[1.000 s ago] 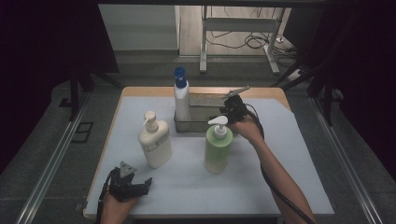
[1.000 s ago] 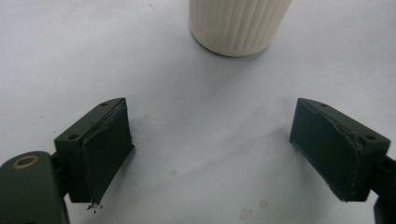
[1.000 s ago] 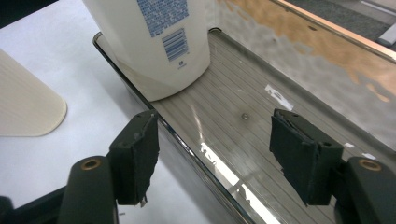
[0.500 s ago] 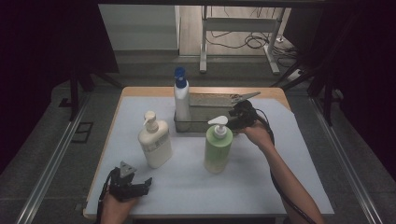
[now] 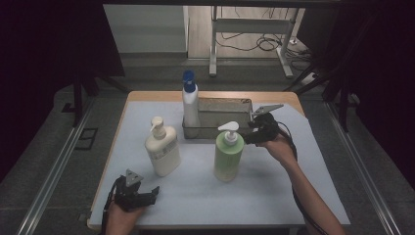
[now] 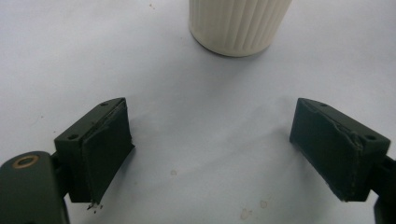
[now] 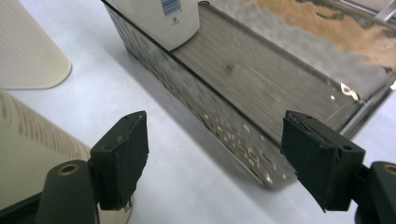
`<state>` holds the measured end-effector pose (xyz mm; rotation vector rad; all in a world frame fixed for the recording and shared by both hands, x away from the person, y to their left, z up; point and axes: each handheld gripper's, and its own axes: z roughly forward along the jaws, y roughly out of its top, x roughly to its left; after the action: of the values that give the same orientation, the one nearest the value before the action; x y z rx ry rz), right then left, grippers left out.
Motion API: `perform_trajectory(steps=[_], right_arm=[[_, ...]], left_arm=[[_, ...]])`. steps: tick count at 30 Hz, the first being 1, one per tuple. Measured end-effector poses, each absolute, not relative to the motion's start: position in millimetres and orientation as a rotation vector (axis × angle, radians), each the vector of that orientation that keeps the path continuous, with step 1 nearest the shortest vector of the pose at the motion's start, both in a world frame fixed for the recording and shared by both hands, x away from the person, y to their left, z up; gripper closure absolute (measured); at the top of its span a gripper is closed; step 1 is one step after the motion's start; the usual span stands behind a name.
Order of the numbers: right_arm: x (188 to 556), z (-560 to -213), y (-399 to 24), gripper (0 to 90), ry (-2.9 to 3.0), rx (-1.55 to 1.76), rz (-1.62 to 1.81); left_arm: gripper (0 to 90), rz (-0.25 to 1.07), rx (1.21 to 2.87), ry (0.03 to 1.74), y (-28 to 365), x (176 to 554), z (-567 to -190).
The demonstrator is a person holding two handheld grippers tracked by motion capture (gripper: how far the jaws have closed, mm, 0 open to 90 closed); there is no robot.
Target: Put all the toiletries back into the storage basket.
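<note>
i read the step as going for the green pump bottle [image 5: 228,155] with my right gripper [image 5: 252,133], so i would square the jaws to the bottle's body below the pump head, come in level, and close only once both pads flank it, since a tall bottle tips easily if one pad nudges it first. the right jaws have just been opening and now stand spread with nothing between them. in the right gripper view the bottle's pale ribbed side [image 7: 28,154] sits at the lower left, outside the left jaw, so the gap needs to swing toward it; the metal tray [image 7: 261,88] with the blue-capped bottle [image 5: 190,100] lies ahead. my left gripper [image 5: 147,196] rests low near the table's front edge, jaws spread and empty, with the cream pump bottle [image 6: 238,23] just ahead of them.
</note>
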<state>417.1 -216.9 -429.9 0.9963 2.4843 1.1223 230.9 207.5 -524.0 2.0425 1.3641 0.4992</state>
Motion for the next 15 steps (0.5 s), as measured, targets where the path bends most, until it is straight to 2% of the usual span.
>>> perform_trajectory(steps=[5, 15], right_arm=[[410, -434, -225, 22.3, 2.481, 1.009, 1.126], [392, -441, -238, 15.0, 2.484, 0.973, 1.087]], left_arm=[[12.1, 0.500, 2.042, 1.365, 208, 231, -524], [12.1, 0.500, 2.043, 1.364, 208, 231, -524]])
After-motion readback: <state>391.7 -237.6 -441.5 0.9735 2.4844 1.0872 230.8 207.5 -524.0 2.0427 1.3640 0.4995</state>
